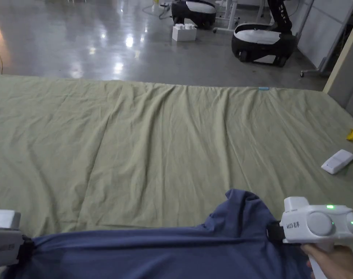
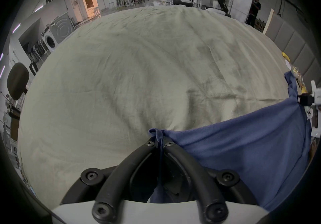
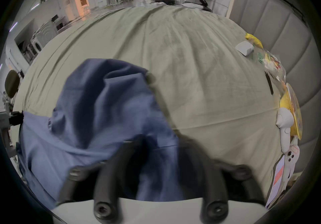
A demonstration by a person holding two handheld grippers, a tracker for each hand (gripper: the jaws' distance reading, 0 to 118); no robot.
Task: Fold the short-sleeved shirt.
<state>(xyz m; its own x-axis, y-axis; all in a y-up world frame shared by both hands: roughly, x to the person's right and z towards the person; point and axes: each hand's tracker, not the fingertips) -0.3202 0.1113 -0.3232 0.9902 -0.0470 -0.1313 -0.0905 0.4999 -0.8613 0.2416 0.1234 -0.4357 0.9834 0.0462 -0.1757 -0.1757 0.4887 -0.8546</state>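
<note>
While both grippers, left (image 2: 160, 142) & right (image 1: 273, 232), pinch the blue shirt (image 1: 164, 250) taut along the near edge of the green sheet (image 1: 164, 145), it's prob. the spread-out step; next: lay it flat w/o bunching.

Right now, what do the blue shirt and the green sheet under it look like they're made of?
Blue shirt: soft matte knit, probably cotton jersey; it drapes and bunches loosely. Green sheet: thin woven cloth, likely cotton, matte, with sharp creases and wrinkles.
</note>
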